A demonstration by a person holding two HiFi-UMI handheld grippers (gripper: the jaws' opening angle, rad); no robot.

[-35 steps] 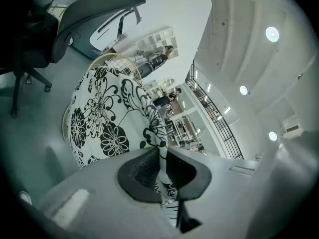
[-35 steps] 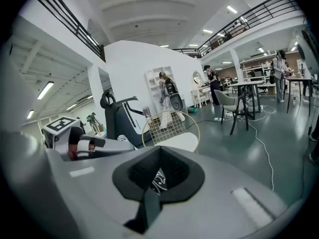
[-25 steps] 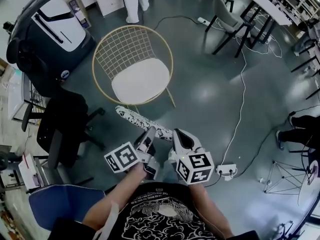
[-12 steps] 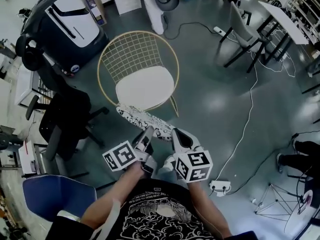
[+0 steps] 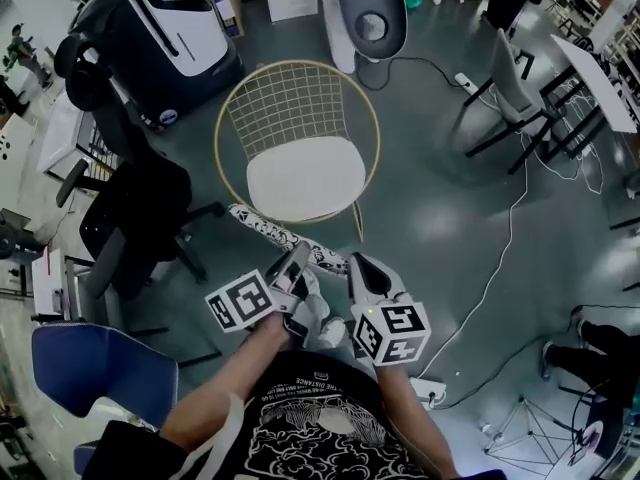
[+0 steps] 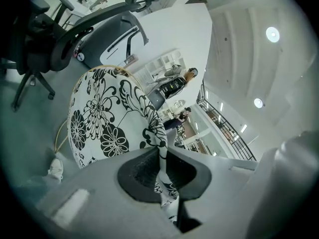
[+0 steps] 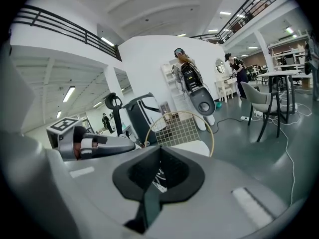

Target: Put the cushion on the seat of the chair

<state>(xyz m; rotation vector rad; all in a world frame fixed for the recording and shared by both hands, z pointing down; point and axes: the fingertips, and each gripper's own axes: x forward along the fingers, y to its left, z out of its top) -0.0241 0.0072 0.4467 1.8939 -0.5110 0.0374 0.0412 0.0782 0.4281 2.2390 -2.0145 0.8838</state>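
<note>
The cushion (image 5: 272,233), white with black flowers, hangs edge-on between my grippers and the chair. In the left gripper view the cushion (image 6: 102,118) fills the middle, and my left gripper (image 6: 160,158) is shut on its edge. My right gripper (image 7: 157,176) is shut on another part of the cushion's edge, where a strip of the print shows between the pads. In the head view the left gripper (image 5: 296,264) and the right gripper (image 5: 357,266) sit side by side just short of the chair (image 5: 300,173), which has a gold wire frame and a white seat. The chair (image 7: 187,131) stands straight ahead in the right gripper view.
A black office chair (image 5: 135,218) stands to the left and a blue chair (image 5: 90,368) at the near left. A large black and white machine (image 5: 170,28) and a grey device (image 5: 370,13) stand behind the chair. A white cable (image 5: 500,258) runs to a power strip (image 5: 428,393) on the right.
Both grippers have carried the cushion forward towards the gold chair, and they have stayed shut on it. The chair now lies closer to the cushion's far edge.
</note>
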